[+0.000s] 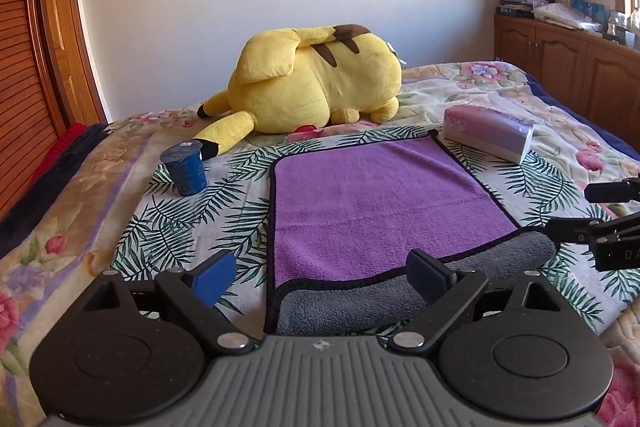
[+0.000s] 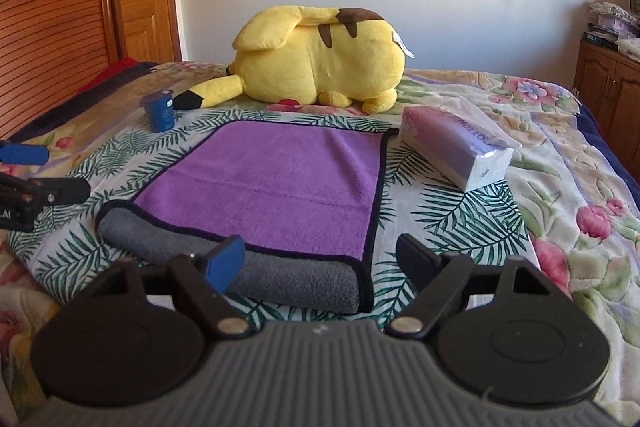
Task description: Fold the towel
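A purple towel (image 1: 372, 199) with a black hem and a grey underside lies on the bed; it also shows in the right wrist view (image 2: 276, 179). Its near edge is turned over, showing a grey band (image 1: 360, 303) (image 2: 248, 267). My left gripper (image 1: 320, 277) is open and empty just above the near left corner of the towel. My right gripper (image 2: 320, 259) is open and empty above the near right corner. Each gripper shows at the edge of the other's view: the right one in the left wrist view (image 1: 612, 215), the left one in the right wrist view (image 2: 32, 175).
A yellow plush toy (image 1: 312, 79) lies behind the towel. A blue cup (image 1: 186, 167) stands upside down to the left and a tissue pack (image 1: 488, 133) lies to the right. A wooden wardrobe (image 2: 60, 7) is left, a low cabinet (image 1: 568, 67) right.
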Tool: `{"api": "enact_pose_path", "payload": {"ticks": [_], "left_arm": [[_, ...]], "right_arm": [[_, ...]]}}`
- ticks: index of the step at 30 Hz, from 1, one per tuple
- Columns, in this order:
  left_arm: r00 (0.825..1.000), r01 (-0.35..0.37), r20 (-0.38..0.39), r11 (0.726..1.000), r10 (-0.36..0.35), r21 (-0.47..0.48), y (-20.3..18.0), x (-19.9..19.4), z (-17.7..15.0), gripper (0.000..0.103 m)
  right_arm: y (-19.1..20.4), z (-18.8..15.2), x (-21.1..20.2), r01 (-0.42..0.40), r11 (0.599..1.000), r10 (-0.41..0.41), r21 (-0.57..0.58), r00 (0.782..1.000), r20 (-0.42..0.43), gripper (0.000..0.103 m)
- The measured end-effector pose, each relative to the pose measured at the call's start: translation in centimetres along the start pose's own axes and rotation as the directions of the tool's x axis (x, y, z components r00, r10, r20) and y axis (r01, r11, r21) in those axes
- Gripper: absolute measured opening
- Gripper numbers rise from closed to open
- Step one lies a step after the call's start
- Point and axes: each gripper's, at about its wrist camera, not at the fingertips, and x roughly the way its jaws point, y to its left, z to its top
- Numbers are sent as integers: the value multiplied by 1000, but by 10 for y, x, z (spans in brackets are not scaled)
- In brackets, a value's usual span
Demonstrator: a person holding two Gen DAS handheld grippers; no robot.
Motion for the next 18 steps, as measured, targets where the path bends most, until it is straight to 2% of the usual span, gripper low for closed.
{"api": "enact_pose_path", "payload": {"ticks": [6, 13, 18], "left_arm": [[1000, 6, -14, 1000, -6, 8, 5, 15, -1, 70], [999, 10, -49, 999, -8, 32, 9, 35, -4, 59], [996, 38, -82, 999, -37, 9, 14, 46, -4, 54]], "right_arm": [[-4, 2, 16, 3, 1000, -3, 8, 1000, -17, 82], [-9, 2, 30, 2, 1000, -1, 30, 999, -43, 81], [-14, 0, 39, -5, 999, 7, 38, 998, -67, 80]]}}
